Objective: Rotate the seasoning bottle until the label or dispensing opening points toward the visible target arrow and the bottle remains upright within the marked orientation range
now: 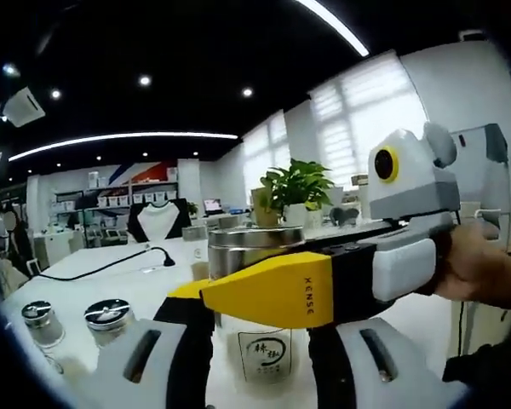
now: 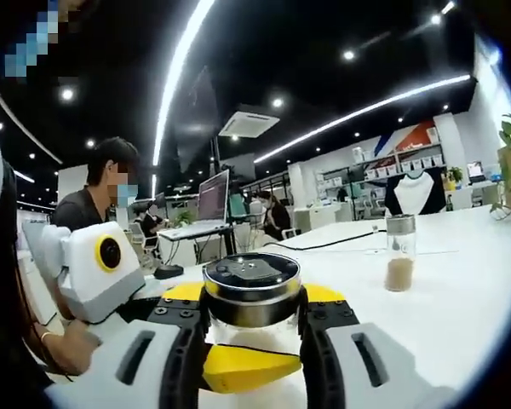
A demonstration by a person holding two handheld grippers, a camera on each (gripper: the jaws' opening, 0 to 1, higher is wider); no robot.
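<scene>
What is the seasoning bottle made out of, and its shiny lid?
The seasoning bottle looks like clear glass or clear plastic: you can see through its wall, and a printed label sits on it. Its lid looks like brushed metal, silvery with bright reflections, with a dark top. It may be metal-look plastic.

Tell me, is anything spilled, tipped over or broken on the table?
Nothing stands out. The seasoning bottle stands upright with its lid on, held between the right gripper fingers. The two small jars and the far glass jar are upright too, with no spill on the white table.
</scene>
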